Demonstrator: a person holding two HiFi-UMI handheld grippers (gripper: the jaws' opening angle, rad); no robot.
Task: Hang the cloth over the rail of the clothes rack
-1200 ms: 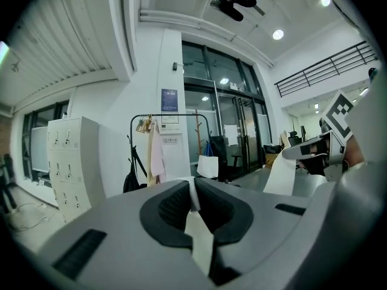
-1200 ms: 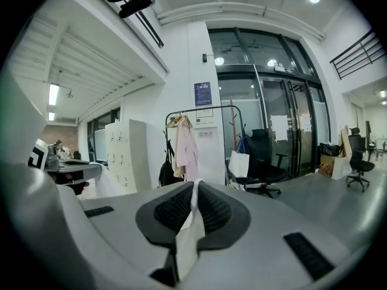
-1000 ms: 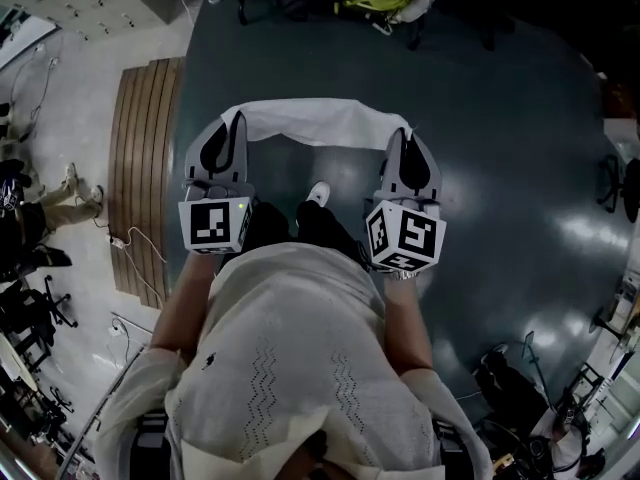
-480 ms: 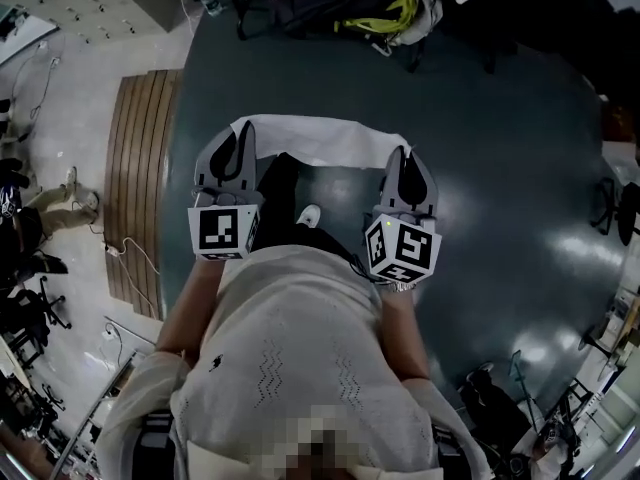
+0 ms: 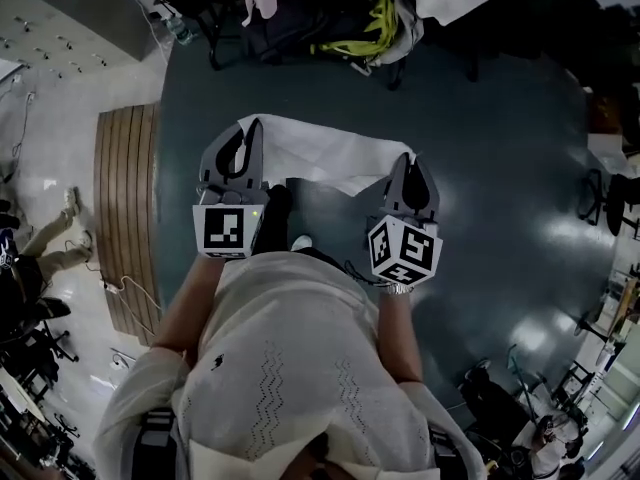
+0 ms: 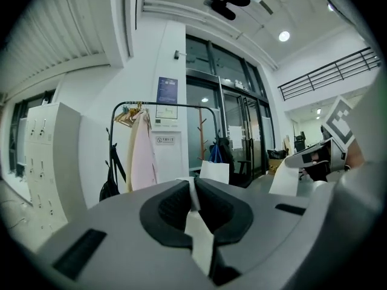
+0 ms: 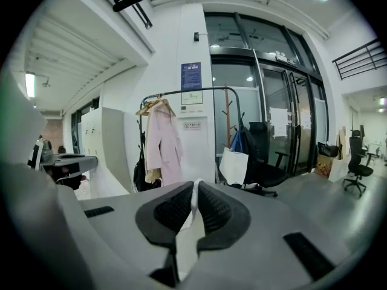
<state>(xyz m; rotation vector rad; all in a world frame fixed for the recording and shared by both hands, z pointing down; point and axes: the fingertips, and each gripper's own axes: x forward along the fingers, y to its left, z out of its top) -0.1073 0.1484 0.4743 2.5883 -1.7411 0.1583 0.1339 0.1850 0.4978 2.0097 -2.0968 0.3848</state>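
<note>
Cloth now closer to clothes rack, left tool and right tool clenched on it

The clothes rack's base was hidden behind the right gripper; the sign above it was too small to be read.

I find the head view dim: the dark floor carries soft patches of glare toward its right side, the pale floor at the left is washed bright, and the white cloth stands out crisply. Its corners bend and darken. Both gripper views are bright under ceiling lamps — the left gripper and right gripper look soft close to the lens, ringed by curved black edges.
</note>
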